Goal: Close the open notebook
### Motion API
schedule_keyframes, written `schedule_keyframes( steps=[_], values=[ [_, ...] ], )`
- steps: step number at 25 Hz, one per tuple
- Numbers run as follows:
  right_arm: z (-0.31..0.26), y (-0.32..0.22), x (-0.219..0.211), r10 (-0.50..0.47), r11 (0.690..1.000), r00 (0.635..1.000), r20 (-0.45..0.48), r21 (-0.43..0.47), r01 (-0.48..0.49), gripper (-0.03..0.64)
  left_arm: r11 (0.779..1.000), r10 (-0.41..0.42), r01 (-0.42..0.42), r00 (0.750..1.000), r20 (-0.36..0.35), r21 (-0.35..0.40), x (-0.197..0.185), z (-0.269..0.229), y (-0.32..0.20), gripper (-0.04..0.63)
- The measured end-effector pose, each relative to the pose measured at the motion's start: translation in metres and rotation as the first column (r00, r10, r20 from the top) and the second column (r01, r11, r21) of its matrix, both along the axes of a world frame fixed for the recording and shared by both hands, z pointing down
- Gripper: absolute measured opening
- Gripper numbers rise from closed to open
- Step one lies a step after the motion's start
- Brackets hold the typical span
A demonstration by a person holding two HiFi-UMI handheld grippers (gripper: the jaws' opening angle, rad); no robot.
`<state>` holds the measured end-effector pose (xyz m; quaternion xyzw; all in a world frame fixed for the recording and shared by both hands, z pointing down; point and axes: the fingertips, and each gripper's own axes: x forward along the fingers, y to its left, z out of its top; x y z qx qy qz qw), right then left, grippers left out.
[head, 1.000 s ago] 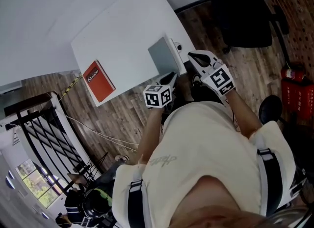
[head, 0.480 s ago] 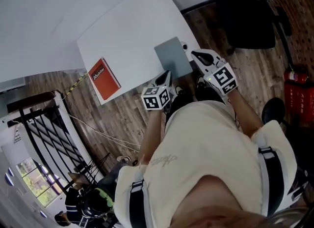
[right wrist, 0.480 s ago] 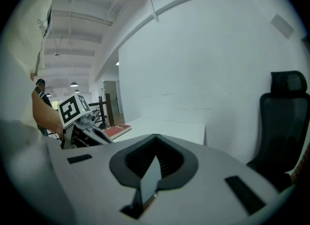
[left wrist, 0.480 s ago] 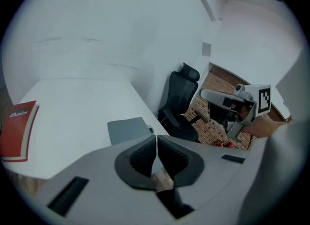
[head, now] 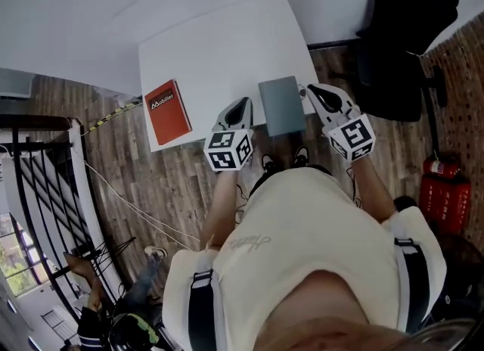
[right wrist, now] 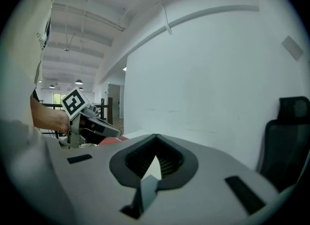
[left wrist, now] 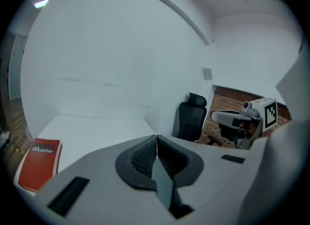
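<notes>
The notebook (head: 281,105) has a grey cover and lies closed and flat at the near edge of the white table (head: 212,47), between my two grippers. My left gripper (head: 240,106) hovers just left of it; its jaws have just been closing and now meet with nothing between them (left wrist: 156,136). My right gripper (head: 312,93) hangs just right of the notebook, its jaws together and empty (right wrist: 156,136). Neither gripper view shows the notebook. Each gripper view catches the other gripper off to the side.
A red book (head: 168,111) lies at the table's left near corner, also seen low left in the left gripper view (left wrist: 39,163). A black office chair (head: 404,32) stands right of the table. A red fire extinguisher (head: 441,194) sits on the wooden floor.
Both grippers have lifted and drawn apart to either side of the notebook. The left one has come off the notebook's near edge. The notebook stays flat and closed.
</notes>
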<state>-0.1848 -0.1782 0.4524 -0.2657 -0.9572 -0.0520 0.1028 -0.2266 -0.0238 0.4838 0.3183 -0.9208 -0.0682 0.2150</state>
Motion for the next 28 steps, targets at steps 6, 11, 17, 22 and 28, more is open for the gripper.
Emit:
schedule_keyframes(
  steps=[6,11,17,22,28],
  values=[
    [-0.035,0.019,-0.008,-0.031,0.999,0.996,0.081,-0.003,0.032,0.003,0.999,-0.047,0.046,0.993,0.109,0.007,-0.013,-0.047,0.028,0.021],
    [-0.058,0.017,-0.009,-0.008,1.0,0.991,0.133,-0.003,0.008,0.003,0.999,-0.052,0.053,0.985,0.162,-0.002,-0.013,-0.07,0.039,0.021],
    [-0.081,0.017,-0.012,0.002,1.0,0.982,0.189,0.009,-0.003,0.004,0.998,-0.057,0.064,0.968,0.244,-0.02,-0.02,-0.102,0.049,0.021],
    [-0.094,0.016,-0.012,0.006,1.0,0.978,0.208,0.01,-0.008,0.004,0.997,-0.074,0.081,0.952,0.296,-0.011,-0.026,-0.125,0.053,0.021],
    [-0.1,0.014,-0.014,0.02,1.0,0.976,0.216,-0.003,-0.02,0.003,0.997,-0.066,0.077,0.947,0.316,-0.022,-0.028,-0.131,0.049,0.021]
  ],
)
